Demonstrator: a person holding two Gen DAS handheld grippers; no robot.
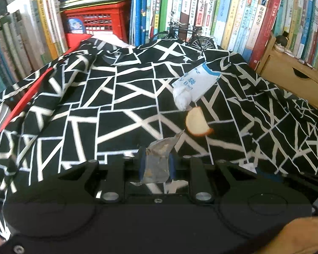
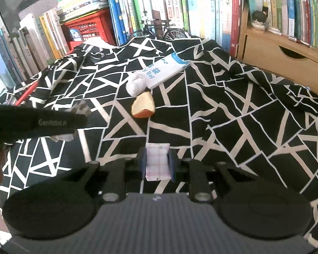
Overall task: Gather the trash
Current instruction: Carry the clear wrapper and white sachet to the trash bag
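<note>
The left gripper (image 1: 155,165) pinches a silver wrapper (image 1: 159,160) above the cloth (image 1: 95,105). The right gripper (image 2: 158,165) clamps a pink packet (image 2: 158,160). Ahead lie a tissue (image 2: 136,84), a bread piece (image 2: 143,105) and a white bag (image 2: 167,68).

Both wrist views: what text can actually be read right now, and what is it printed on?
"GenRobot AI", faint: side of the left tool, seen in the right wrist view.
"y Bag", partial, beside blue Chinese characters too blurred to quote: white and blue bag on the patterned cloth.
"2" and "2": two neighbouring book spines.
Other book spines: Chinese titles, too small or blurred to read surely.
Both held wrappers: no readable print.
</note>
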